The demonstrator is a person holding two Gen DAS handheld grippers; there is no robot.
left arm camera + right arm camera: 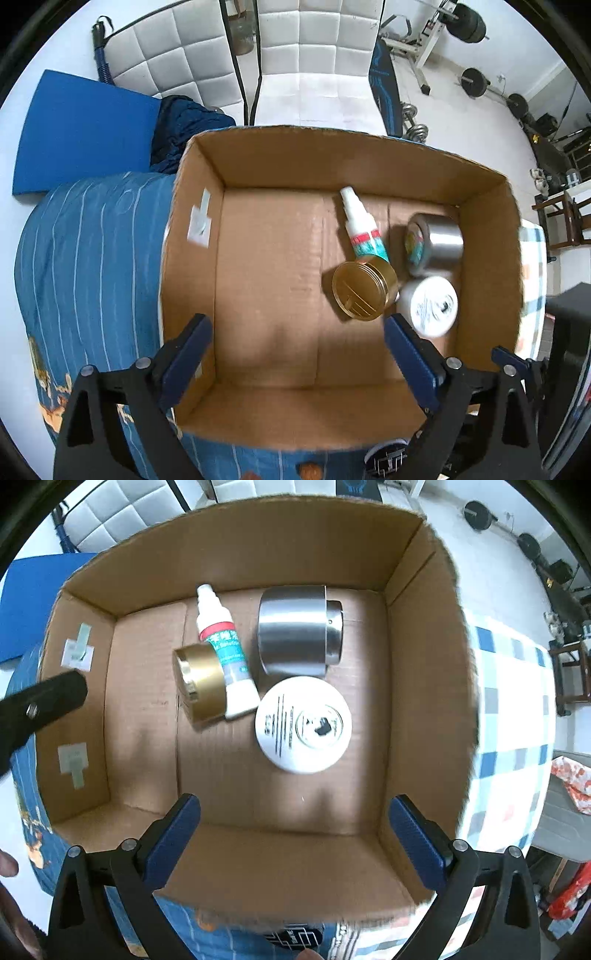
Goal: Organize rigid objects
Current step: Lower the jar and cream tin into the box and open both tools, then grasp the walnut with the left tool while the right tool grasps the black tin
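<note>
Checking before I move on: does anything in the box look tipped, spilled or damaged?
Nothing spilled or broken that I can see. In the cardboard box, the white bottle, gold jar and steel can lie on their sides, the bottle resting against the gold jar. The white tub shows its round labelled face. Both grippers are open and empty.

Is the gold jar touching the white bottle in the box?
Touching. In the right wrist view the gold jar lies against the side of the white bottle with no cardboard showing between them; the left wrist view shows the same contact.
</note>
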